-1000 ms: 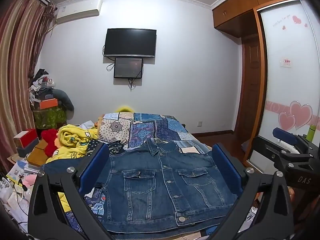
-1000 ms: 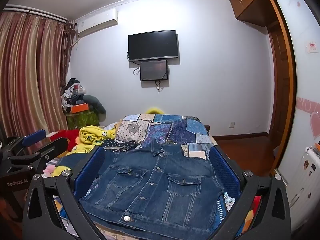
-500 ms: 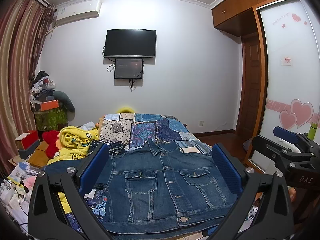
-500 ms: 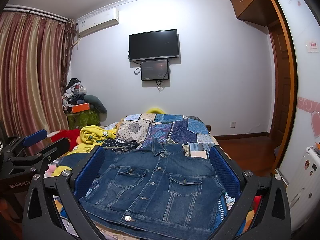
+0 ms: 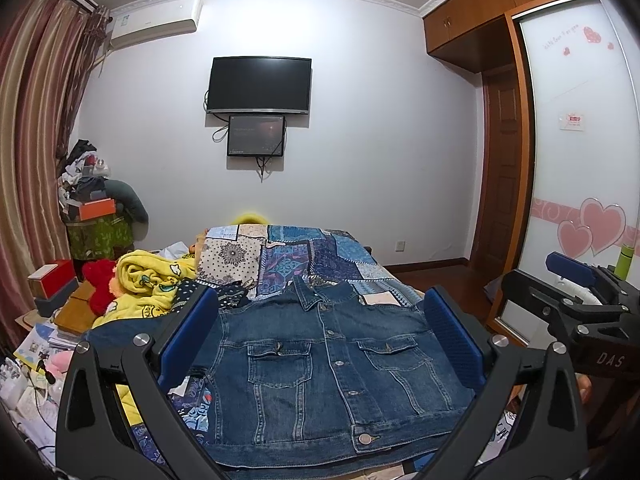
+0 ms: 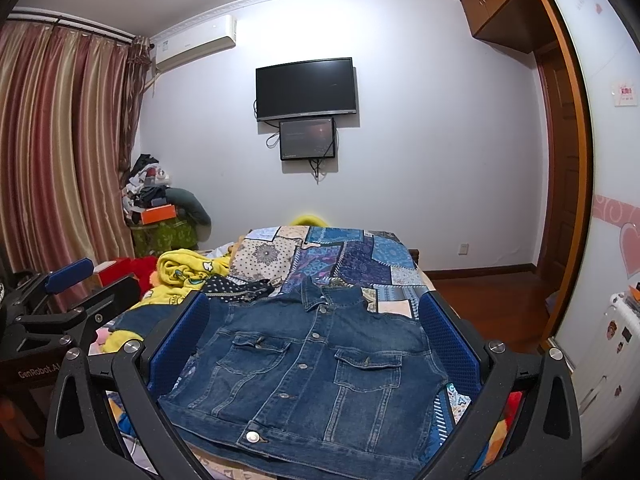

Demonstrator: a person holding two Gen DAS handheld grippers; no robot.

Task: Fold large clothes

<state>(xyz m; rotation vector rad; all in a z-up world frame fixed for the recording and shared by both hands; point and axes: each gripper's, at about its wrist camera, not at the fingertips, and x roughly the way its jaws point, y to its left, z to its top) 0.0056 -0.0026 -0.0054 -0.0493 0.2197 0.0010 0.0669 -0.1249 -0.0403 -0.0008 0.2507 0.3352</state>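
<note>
Flat on bed (image 5: 304,248): denim jacket (image 5: 328,368), buttoned.

Home bedroom, patchwork-covered bed (image 5: 304,256), wall television (image 5: 260,85), curtains (image 6: 60,152), wardrobe (image 5: 576,160)

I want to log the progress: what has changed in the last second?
Almost nothing. Both cameras drifted slightly, no more. Nothing was taken or released: the left gripper and right gripper stay open above the denim jacket, which lies flat and buttoned on the bed as before.
</note>
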